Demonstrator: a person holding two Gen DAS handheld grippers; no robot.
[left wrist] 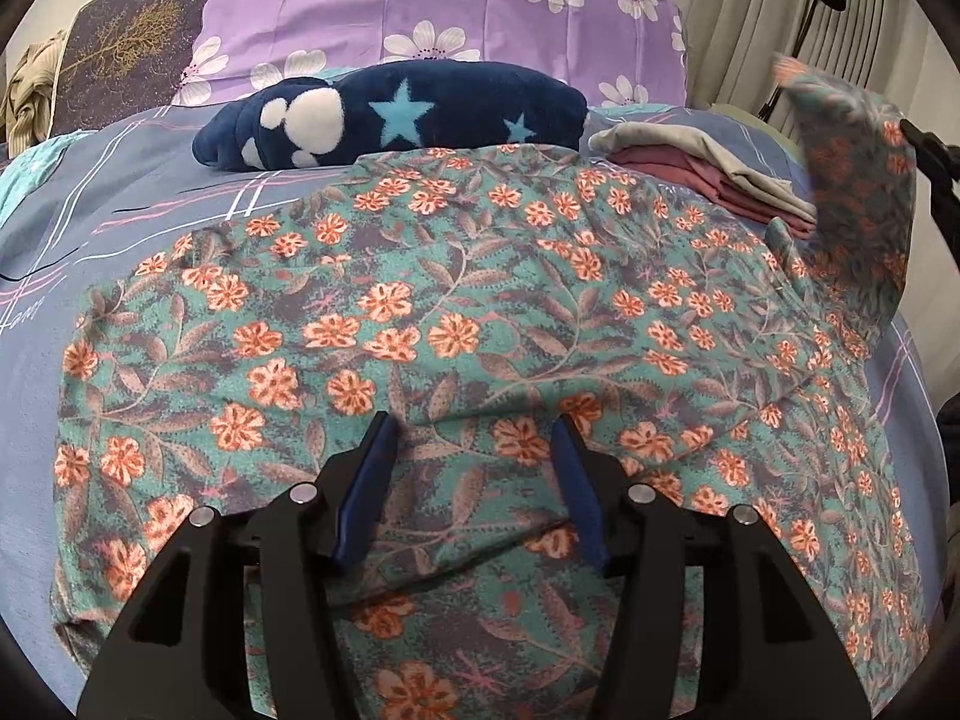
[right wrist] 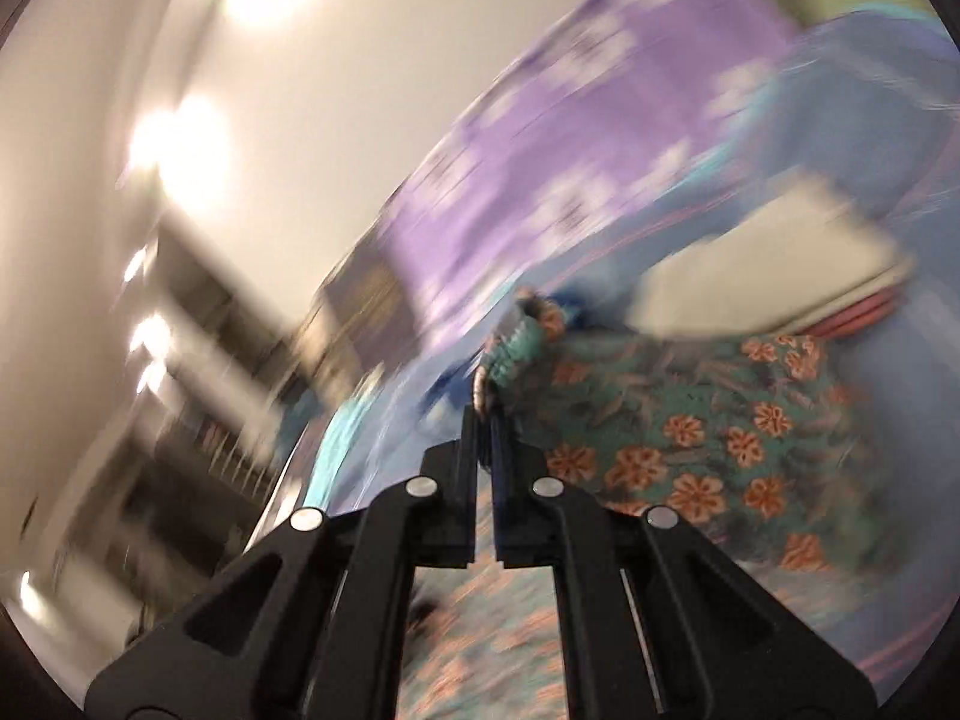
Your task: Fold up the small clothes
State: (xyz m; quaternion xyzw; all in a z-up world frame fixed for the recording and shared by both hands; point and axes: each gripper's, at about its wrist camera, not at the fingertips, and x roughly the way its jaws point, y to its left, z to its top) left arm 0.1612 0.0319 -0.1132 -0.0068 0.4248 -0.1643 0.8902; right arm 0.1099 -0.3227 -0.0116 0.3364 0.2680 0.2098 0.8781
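A teal garment with orange flowers [left wrist: 456, 324] lies spread on the blue bed sheet [left wrist: 120, 216]. My left gripper [left wrist: 474, 438] stands open just over its near part, and the blue pads [left wrist: 372, 480] have cloth below them, not between them. The garment's far right corner [left wrist: 858, 192] is lifted in the air and blurred. In the right wrist view, which is smeared by motion, my right gripper [right wrist: 483, 414] is shut on the edge of the floral garment [right wrist: 690, 438], and the cloth bunches up at its tips.
A navy plush blanket with stars [left wrist: 408, 114] lies behind the garment. To its right sits a folded stack of grey and pink clothes [left wrist: 708, 174], also in the right wrist view [right wrist: 768, 264]. A purple flowered pillow [left wrist: 450, 6] and a curtain [left wrist: 750, 12] stand behind.
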